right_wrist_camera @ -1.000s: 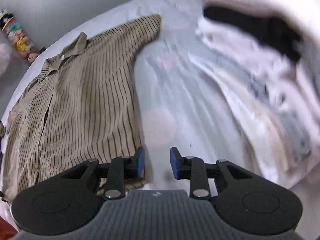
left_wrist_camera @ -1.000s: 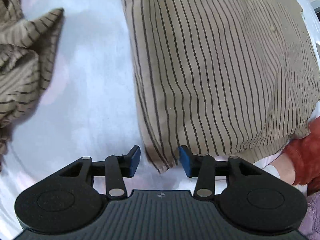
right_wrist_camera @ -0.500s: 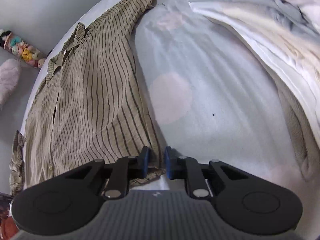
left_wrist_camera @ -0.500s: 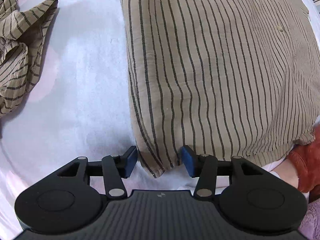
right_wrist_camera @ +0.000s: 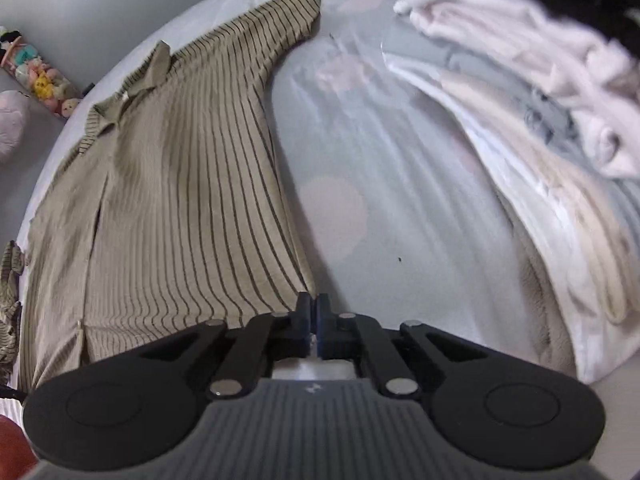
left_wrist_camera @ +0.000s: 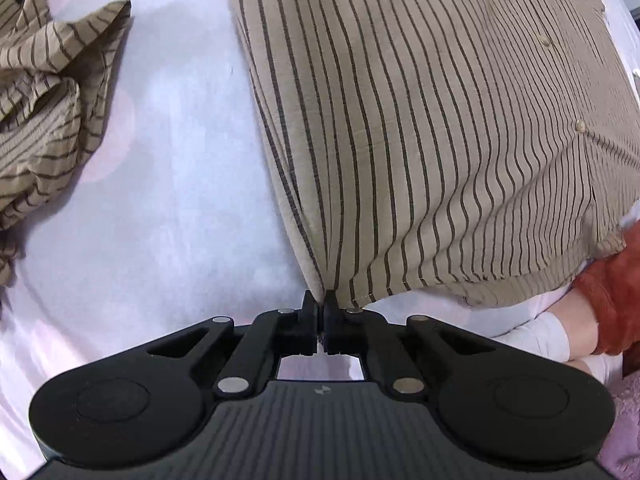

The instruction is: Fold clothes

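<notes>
Pinching the bottom corner of the striped shirt (left_wrist_camera: 420,128), the left tongs (left_wrist_camera: 320,312) are clenched on the cloth, which is rising in a small peak right between the closed jaws. The right tongs (right_wrist_camera: 313,312) are clenched too, gripping the other bottom corner of the same shirt, at its side edge. Beyond both tongs the shirt is lying spread flat on the bed sheet (right_wrist_camera: 380,200), which is pale with faint pink dots. Its buttons are running up the front ahead of the left tongs, to their right, and its collar (right_wrist_camera: 148,76) and one sleeve (right_wrist_camera: 280,20) are lying at the far end from the right tongs. To the left of the left tongs, well apart, another crumpled striped garment (left_wrist_camera: 48,120) is resting on the sheet. To the right of the right tongs a pile of pale clothes (right_wrist_camera: 540,128) is lying. Near the left tongs, on their right, a red sleeve (left_wrist_camera: 612,296) is showing.
</notes>
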The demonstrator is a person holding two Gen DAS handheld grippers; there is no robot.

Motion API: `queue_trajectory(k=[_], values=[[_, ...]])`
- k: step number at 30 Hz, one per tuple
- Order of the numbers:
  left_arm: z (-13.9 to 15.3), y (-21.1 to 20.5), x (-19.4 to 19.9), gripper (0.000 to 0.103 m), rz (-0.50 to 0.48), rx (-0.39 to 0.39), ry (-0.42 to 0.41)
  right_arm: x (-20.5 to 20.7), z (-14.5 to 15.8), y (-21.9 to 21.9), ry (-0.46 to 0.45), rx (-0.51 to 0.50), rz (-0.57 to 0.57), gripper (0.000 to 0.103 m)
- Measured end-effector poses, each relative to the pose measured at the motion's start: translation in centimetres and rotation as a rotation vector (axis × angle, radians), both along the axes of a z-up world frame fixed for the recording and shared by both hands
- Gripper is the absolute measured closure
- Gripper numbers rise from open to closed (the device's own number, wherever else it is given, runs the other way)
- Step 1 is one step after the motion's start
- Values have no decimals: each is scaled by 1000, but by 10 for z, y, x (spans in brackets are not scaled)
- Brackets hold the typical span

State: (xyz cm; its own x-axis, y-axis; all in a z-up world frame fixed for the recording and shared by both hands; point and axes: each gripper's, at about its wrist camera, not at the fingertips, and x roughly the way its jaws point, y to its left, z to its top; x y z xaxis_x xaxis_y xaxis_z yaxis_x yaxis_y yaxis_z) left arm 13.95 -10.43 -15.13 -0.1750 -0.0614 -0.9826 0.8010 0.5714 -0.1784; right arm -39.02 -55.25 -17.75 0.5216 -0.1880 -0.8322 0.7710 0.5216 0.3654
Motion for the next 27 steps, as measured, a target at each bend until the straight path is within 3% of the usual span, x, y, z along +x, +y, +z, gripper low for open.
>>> queue_trajectory(k=[4, 6, 10, 15, 16, 17, 24, 27], values=[[1, -3, -4, 100, -13, 2, 0, 4, -11, 2, 25, 11, 11, 99], [6, -5, -7, 89, -23, 1, -12, 4, -11, 7, 47, 6, 29, 94], [25, -7, -16, 78, -38, -47, -61, 2, 2, 17, 95, -48, 76, 92], [37, -10, -18, 64, -67, -109, -67, 5, -3, 18, 44, 70, 116, 86], [37, -6, -11, 64, -70, -118, -69, 6, -5, 18, 32, 98, 124, 80], [37, -4, -8, 64, -68, -125, -69, 7, -6, 17, 20, 125, 128, 64], [43, -4, -20, 63, -43, -174, -69, -7, -21, 0, -118, 310, 61, 64], [43, -6, -21, 63, -30, -174, -71, 0, -32, -5, -75, 298, 51, 65]])
